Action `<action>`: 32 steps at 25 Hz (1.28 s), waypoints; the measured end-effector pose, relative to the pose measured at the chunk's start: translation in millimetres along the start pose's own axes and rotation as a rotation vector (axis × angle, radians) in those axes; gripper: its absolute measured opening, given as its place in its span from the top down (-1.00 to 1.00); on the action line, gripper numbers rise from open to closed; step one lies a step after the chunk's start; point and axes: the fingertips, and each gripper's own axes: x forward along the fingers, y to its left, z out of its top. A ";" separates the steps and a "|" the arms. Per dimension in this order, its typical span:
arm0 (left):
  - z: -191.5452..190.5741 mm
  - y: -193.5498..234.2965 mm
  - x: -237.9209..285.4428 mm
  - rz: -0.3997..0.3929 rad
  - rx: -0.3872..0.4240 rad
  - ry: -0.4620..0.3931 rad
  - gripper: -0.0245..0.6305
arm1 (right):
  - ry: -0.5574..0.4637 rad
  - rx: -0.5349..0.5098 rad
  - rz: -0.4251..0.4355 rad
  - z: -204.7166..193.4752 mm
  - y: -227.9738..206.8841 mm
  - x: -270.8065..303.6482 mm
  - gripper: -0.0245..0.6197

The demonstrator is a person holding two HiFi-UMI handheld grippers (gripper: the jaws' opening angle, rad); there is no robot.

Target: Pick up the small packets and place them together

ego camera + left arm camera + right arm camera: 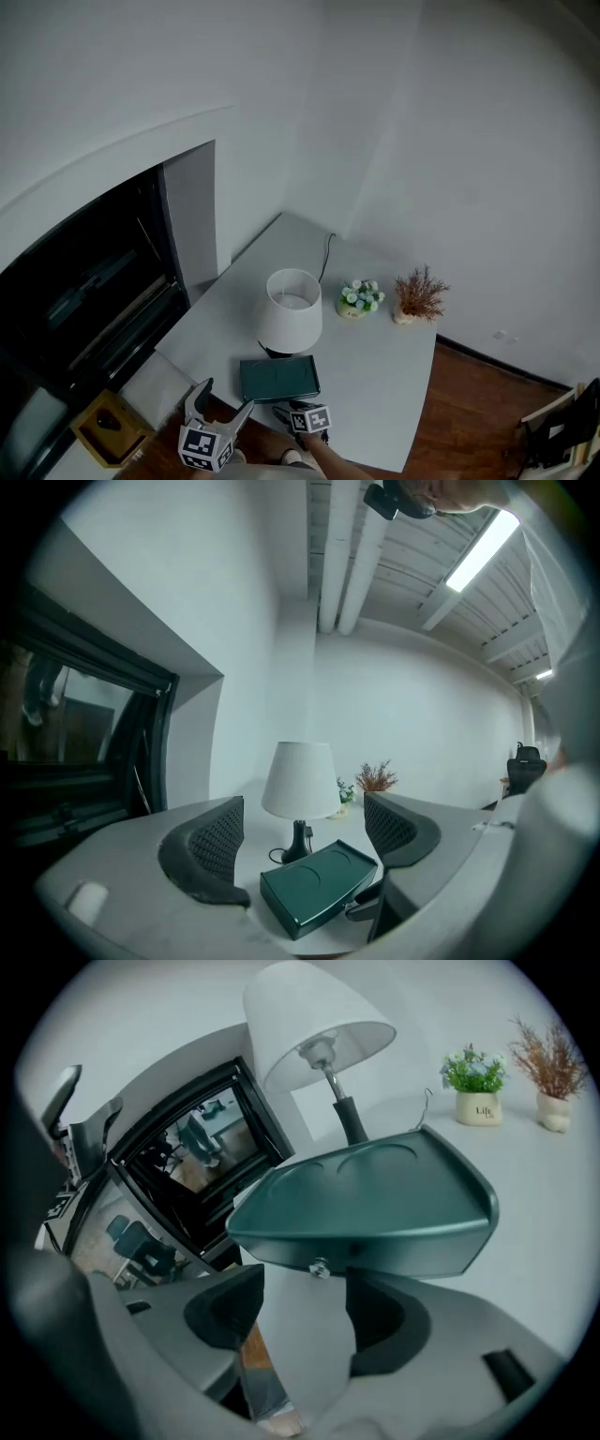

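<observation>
**Right gripper lined up on the box knob**

No packets show in any view; my guess is that they sit inside the dark green box [375, 1194], which lies on the table [375, 375] at the lamp's [290, 311] 6 o'clock; the box's long axis runs 9 to 3 in the head view, with its front face towards the person. The right gripper [302, 1299] is the nearer; its jaws stand partly apart and hold nothing; the small knob [319, 1267] on the box front sits at their 12 o'clock, just ahead of the gap and untouched. The left gripper [302, 808] is spread wide and empty, off the box's near-left corner at 7 o'clock.
</observation>
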 end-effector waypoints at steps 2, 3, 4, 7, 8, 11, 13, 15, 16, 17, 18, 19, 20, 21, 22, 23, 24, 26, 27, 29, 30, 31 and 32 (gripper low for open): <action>-3.1 -0.2 2.4 0.008 0.009 0.011 -0.25 | 0.040 -0.002 -0.044 2.9 -10.2 5.4 0.09; -5.2 0.3 2.2 0.014 0.005 0.015 -0.25 | 0.051 0.003 -0.068 2.5 -14.9 5.9 0.15; -7.5 1.6 1.1 0.022 -0.004 0.018 -0.25 | 0.057 0.017 -0.085 0.8 -18.7 5.9 0.37; -11.4 7.6 -0.1 0.044 -0.029 0.029 -0.25 | 0.070 0.133 -0.063 -3.7 -19.2 11.8 0.50; -12.0 8.4 1.2 0.046 -0.032 0.032 -0.25 | 0.069 0.177 -0.046 -2.9 -18.0 15.1 0.50; -12.4 5.3 7.8 0.038 -0.032 0.039 -0.25 | 0.051 0.216 -0.016 3.3 -16.2 20.1 0.51; -15.3 1.4 9.1 0.032 -0.038 0.048 -0.25 | 0.053 0.185 0.002 1.3 -12.2 19.0 0.70; -19.6 -2.1 10.8 0.025 -0.041 0.061 -0.25 | 0.073 0.154 0.009 -6.1 -8.2 16.5 0.70; -21.0 -3.9 12.4 0.020 -0.040 0.066 -0.25 | 0.089 0.134 0.011 -11.0 -6.0 14.3 0.70; -21.7 -5.7 14.1 0.015 -0.040 0.068 -0.25 | 0.108 0.115 0.018 -17.4 -3.0 11.2 0.70; -22.0 -7.3 15.7 0.011 -0.040 0.069 -0.25 | 0.128 0.099 0.028 -25.3 0.8 7.4 0.70; -22.2 -8.6 17.3 0.007 -0.040 0.069 -0.25 | 0.148 0.089 0.040 -34.7 5.0 3.0 0.70; -22.7 -10.0 18.9 0.004 -0.042 0.069 -0.25 | 0.168 0.084 0.052 -45.0 9.3 -1.9 0.70; -23.6 -11.7 20.5 0.001 -0.044 0.070 -0.25 | 0.188 0.084 0.063 -55.7 13.2 -7.2 0.70; -24.9 -13.5 21.9 -0.002 -0.046 0.072 -0.25 | 0.209 0.088 0.074 -66.4 16.9 -12.4 0.70; -26.4 -15.0 23.1 -0.004 -0.048 0.075 -0.25 | 0.233 0.094 0.088 -76.9 21.0 -16.9 0.70; -28.2 -15.8 24.2 -0.005 -0.049 0.079 -0.25 | 0.257 0.103 0.105 -86.7 25.8 -20.2 0.70; -33.0 -16.9 26.0 -0.004 -0.055 0.088 -0.25 | 0.292 0.125 0.140 -102.6 35.2 -24.7 0.70; -35.9 -17.9 26.8 -0.003 -0.060 0.094 -0.25 | 0.296 0.134 0.149 -107.5 37.6 -26.5 0.70; -40.8 -20.7 28.3 -0.004 -0.066 0.104 -0.25 | 0.296 0.133 0.150 -111.8 37.1 -29.2 0.70; -42.3 -22.5 29.0 -0.005 -0.067 0.107 -0.25 | 0.299 0.125 0.149 -112.5 35.7 -30.3 0.70; -43.3 -24.3 29.7 -0.007 -0.068 0.109 -0.25 | 0.303 0.114 0.148 -112.8 34.5 -31.6 0.70; -44.3 -26.0 30.0 -0.008 -0.067 0.110 -0.25 | 0.306 0.098 0.148 -113.4 33.9 -33.0 0.70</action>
